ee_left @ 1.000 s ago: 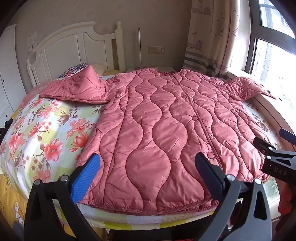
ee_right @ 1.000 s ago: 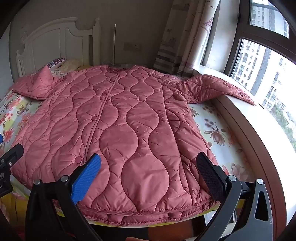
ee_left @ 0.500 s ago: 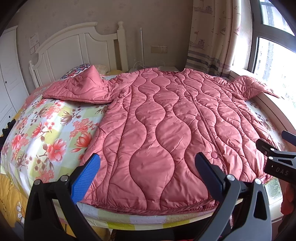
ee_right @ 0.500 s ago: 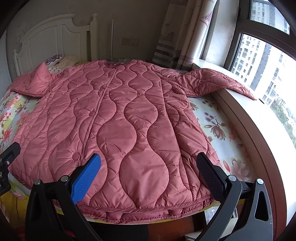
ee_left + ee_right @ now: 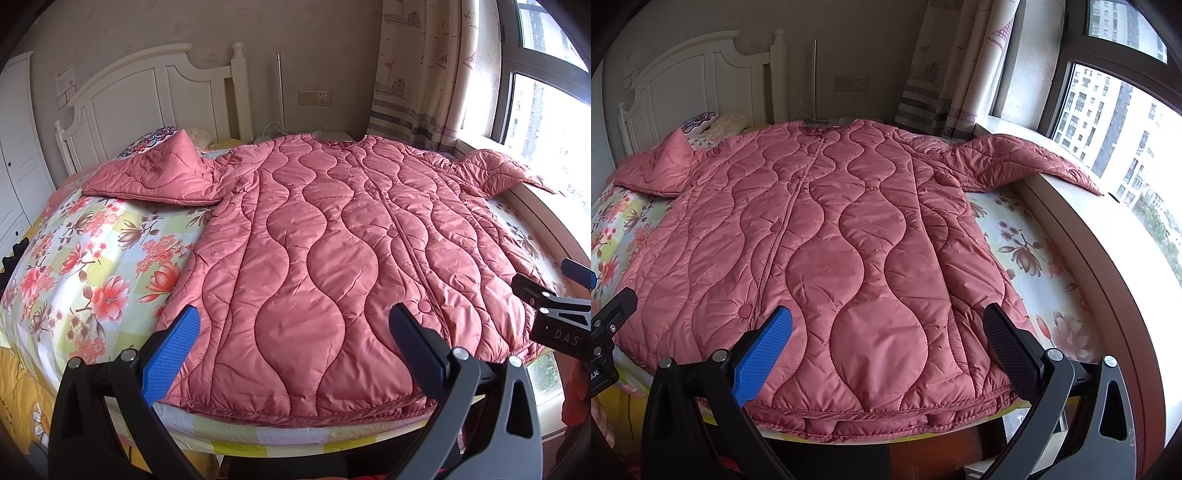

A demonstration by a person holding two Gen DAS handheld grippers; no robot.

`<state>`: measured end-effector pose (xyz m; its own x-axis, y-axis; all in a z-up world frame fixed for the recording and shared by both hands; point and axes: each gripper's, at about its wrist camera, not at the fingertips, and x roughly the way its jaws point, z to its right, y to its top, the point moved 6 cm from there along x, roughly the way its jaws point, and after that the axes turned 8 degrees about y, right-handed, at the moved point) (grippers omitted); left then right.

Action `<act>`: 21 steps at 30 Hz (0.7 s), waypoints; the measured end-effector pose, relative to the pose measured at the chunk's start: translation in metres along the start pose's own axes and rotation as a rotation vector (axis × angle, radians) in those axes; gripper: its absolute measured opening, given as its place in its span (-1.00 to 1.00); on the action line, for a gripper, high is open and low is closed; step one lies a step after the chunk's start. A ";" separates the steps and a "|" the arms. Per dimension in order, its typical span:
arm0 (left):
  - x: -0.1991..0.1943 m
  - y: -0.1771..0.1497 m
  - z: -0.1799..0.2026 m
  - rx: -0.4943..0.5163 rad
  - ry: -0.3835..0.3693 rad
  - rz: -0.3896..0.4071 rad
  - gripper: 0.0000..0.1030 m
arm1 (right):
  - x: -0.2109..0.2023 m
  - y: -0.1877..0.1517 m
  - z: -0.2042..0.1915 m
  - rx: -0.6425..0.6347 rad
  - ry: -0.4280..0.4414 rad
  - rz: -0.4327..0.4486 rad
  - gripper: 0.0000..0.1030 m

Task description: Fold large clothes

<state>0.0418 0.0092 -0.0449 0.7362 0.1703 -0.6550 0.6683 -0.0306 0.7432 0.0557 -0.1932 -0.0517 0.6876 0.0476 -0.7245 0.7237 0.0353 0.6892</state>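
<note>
Bedroom light comes from the window [image 5: 1115, 122] at 2 o'clock, over a bed [image 5: 92, 266] with a floral sheet that fills both wrist views.

Nearest, the left gripper [image 5: 295, 328] hangs at the foot of the bed with its jaws spread wide and nothing between them. The right gripper [image 5: 888, 328] does the same, jaws wide apart and empty, and shows again at 3 o'clock in the left view.

Just past both sets of jaws lies the coat [image 5: 332, 258], face up and flat, with its hem [image 5: 886, 413] at the bed's near edge, dead ahead at 12 o'clock. Its long axis runs straight away from the grippers, hem near and collar far, with the button line [image 5: 783, 229] following that axis. I judge the left gripper nearer the hem's left corner and the right gripper nearer its right corner.

Farther on, the left sleeve [image 5: 155, 181] juts to 10 o'clock, bent back near the pillow [image 5: 155, 138]. The right sleeve [image 5: 1027, 162] reaches to 2 o'clock and drapes onto the sill [image 5: 1082, 229].

Farthest stands the headboard [image 5: 147, 96].

Folding looks not yet begun; bringing a sleeve inward across the body seems a likely first move.
</note>
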 end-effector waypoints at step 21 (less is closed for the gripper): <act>0.004 -0.001 -0.005 -0.041 0.041 -0.033 0.96 | -0.002 -0.002 -0.012 -0.016 0.008 -0.022 0.91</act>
<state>0.0435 0.0146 -0.0469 0.7085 0.2110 -0.6734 0.6863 0.0157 0.7271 0.0523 -0.1817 -0.0514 0.6707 0.0541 -0.7398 0.7379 0.0528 0.6729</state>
